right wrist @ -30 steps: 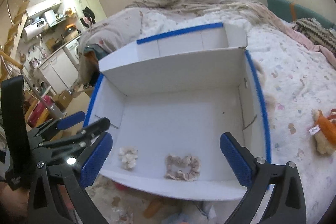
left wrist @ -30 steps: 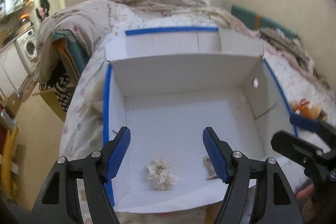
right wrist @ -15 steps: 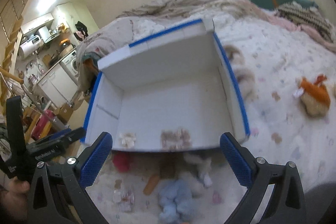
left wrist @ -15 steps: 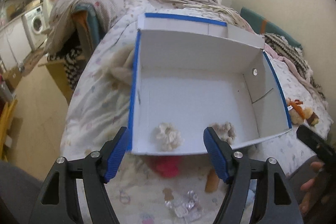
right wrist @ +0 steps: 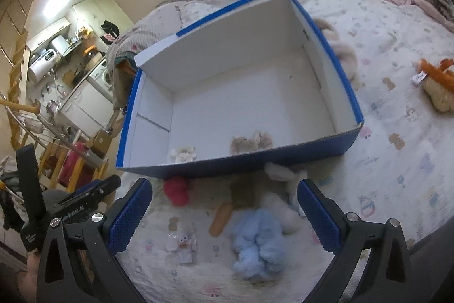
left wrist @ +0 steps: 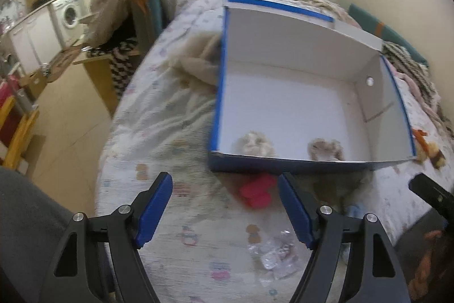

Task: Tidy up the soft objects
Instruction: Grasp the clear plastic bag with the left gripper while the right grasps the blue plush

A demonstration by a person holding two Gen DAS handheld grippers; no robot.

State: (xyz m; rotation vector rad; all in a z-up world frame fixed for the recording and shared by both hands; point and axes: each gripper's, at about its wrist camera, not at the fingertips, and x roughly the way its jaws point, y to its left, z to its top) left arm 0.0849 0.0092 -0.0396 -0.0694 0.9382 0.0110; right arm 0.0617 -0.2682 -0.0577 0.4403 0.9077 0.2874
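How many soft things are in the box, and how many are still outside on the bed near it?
In the box: 2, white scrunchie, beige scrunchie
Outside: 4, red one, light blue fluffy one, white plush, orange plush
Total: 6

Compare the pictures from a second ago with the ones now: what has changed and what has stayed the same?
Both grippers, left and right, pulled back from over the box toward its near side, so the toys in front of it came into view. Nothing was gripped or released. Both stayed open; the two scrunchies stayed inside the box.
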